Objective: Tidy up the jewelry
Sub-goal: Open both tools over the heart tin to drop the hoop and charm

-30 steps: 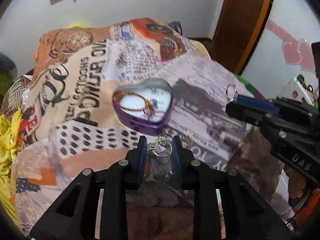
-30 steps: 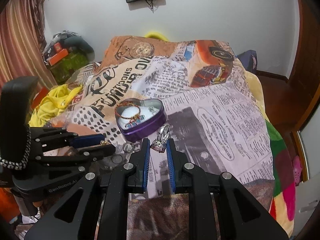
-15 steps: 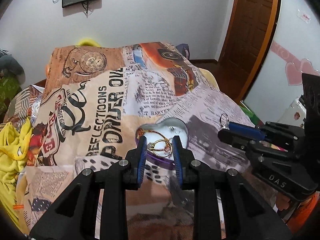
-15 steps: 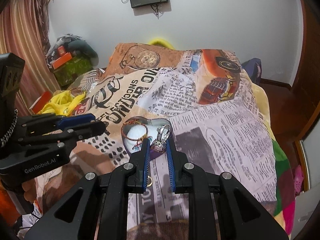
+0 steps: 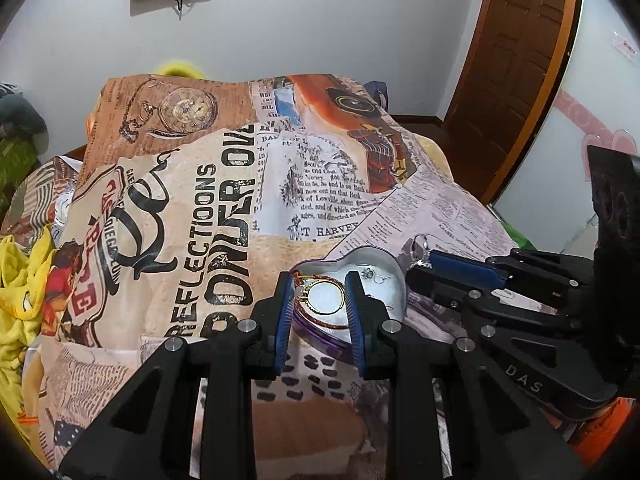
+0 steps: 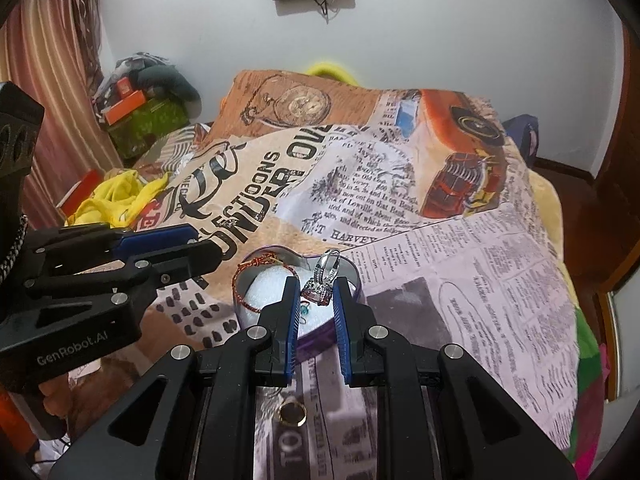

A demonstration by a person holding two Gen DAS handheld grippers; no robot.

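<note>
A purple heart-shaped tin (image 5: pixel 386 266) with a white foam base sits on the printed bedspread; it also shows in the right wrist view (image 6: pixel 357 287). A red-gold bracelet (image 6: pixel 256 264) lies inside it. My left gripper (image 5: pixel 320 298) is shut on a gold ring (image 5: pixel 322 298) and holds it over the tin's left lobe. My right gripper (image 6: pixel 316 294) is shut on a silver ring with a pink stone (image 6: pixel 320 286), held over the tin's right side. A small teal-stone piece (image 6: pixel 305 311) lies in the tin.
A loose gold ring (image 6: pixel 293 413) lies on the bedspread (image 6: pixel 460 280) in front of the tin, under my right gripper. Yellow cloth (image 5: pixel 20 280) is heaped at the bed's left edge. A wooden door (image 5: pixel 516 80) stands at the right.
Both grippers have lifted and moved forward with their rings, so they now hang over the tin instead of short of it.
</note>
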